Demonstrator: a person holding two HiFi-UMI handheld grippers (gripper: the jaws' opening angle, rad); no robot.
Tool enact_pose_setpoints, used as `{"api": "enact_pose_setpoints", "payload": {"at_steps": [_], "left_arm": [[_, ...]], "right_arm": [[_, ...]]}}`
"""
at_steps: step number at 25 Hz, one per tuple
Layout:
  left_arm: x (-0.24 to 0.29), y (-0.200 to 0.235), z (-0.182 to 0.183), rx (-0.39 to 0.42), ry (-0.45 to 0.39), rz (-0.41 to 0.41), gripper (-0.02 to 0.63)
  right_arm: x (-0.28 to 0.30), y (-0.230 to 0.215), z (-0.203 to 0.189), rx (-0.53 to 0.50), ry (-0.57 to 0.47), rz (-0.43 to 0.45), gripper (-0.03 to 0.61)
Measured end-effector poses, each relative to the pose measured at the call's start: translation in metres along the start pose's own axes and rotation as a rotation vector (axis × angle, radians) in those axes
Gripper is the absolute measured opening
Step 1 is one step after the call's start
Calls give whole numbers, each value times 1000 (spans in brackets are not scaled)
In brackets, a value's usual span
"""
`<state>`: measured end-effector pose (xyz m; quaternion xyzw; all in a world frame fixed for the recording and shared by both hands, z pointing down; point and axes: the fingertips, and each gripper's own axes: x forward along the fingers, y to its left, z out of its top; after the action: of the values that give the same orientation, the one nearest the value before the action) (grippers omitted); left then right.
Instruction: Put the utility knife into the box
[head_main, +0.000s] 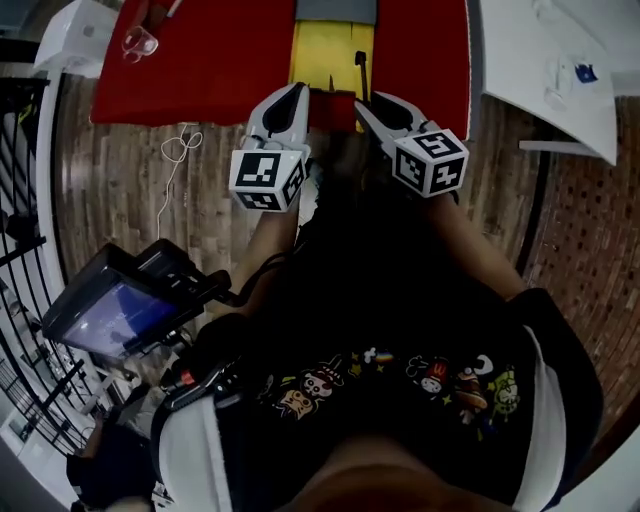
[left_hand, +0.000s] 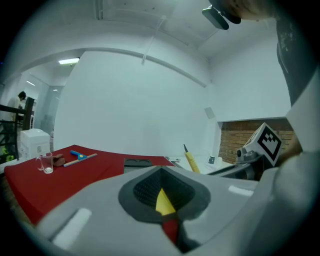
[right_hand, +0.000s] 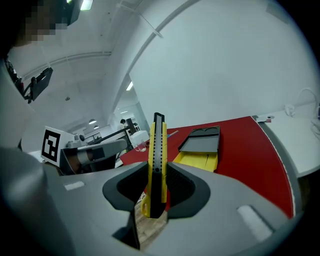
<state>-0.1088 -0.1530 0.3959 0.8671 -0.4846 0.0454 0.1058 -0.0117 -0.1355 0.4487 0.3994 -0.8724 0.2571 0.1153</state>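
**A:** Two grippers, which has the utility knife (right_hand: 156, 150)?

**B:** Right gripper (right_hand: 155, 197), pinching it low. Yellow plastic body w/ black slider strip, long axis upright, tip up. Left gripper (left_hand: 162, 200) pressed together, empty.

**A:** Box (right_hand: 199, 161)?

**B:** Straight ahead of right jaws on red cloth (right_hand: 245, 150). Yellow, shallow, rectangular, w/ grey tray (right_hand: 202, 139) at its far end. Knife prob needs tipping flat.

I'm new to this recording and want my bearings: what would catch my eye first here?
A yellow utility knife stands upright, clamped in the right hand-held gripper. Just ahead, on the red tablecloth, lies a yellow box with a grey tray at its far end. The left hand-held gripper is shut and empty.
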Motion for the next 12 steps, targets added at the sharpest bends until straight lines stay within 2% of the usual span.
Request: {"api": "enact_pose_setpoints", "payload": {"at_steps": [7,12], "left_arm": [[87,90,-9,-41,78,42,2],[128,114,-28,-72,126,69,2]], "right_arm": [[118,-74,34,26,87,-10,140],[161,-109,40,38,116,-8,140]]}}
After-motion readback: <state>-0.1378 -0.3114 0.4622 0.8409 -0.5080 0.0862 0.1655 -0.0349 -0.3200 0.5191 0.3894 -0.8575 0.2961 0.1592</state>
